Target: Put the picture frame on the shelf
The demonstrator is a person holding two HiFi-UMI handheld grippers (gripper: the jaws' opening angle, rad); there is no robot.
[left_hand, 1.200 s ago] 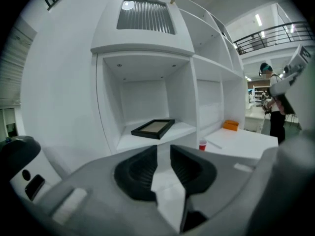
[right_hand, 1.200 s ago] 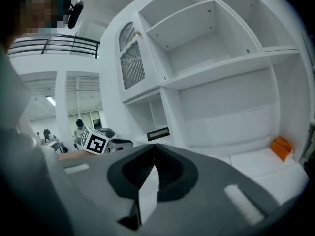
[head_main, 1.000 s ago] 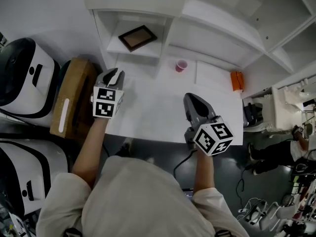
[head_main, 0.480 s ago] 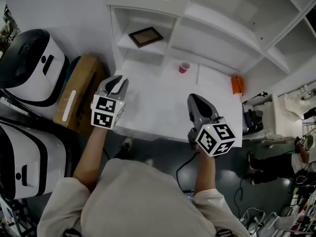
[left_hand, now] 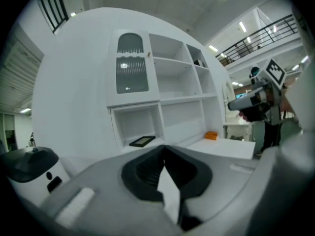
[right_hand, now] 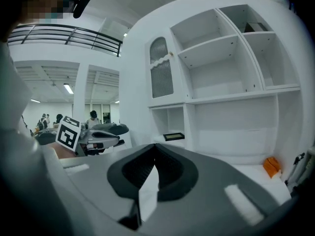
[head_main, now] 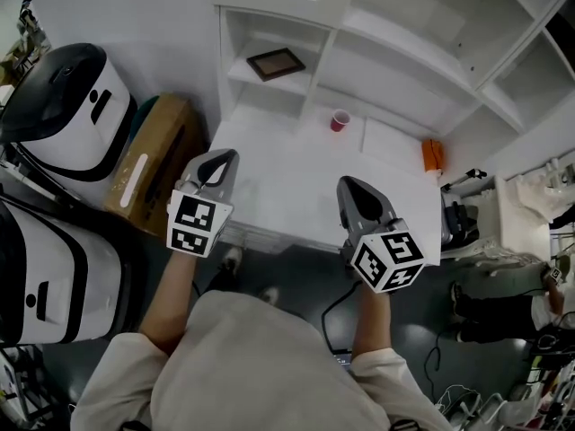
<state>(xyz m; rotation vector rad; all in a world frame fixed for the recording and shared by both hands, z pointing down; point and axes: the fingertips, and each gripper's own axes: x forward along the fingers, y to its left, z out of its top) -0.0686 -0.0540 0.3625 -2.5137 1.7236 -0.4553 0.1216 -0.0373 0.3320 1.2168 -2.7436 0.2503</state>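
lying flat on the low left cubby of the white shelf (head_main: 252, 80), the frame (head_main: 276, 63) is dark-edged and turned a little askew to the cubby walls, with nothing touching it. the left claw (head_main: 225, 157) is held over the near left edge of the bench (head_main: 287, 182), well apart from the frame; its jaws have just been closing and now meet tip to tip with nothing between them. the right claw (head_main: 346, 185) is held over the near right part of the bench, its jaws also together and empty. both claws point toward the shelf, each with its marker cube nearest the person. a small red cup (head_main: 339, 120) stands upright on the bench near the foot of the shelf, to the right of the frame's cubby. an orange box (head_main: 432, 154) sits at the far right edge of the bench. a cardboard box (head_main: 153, 164) stands beside the left end of the bench. the upper cubbies in the head view look bare.
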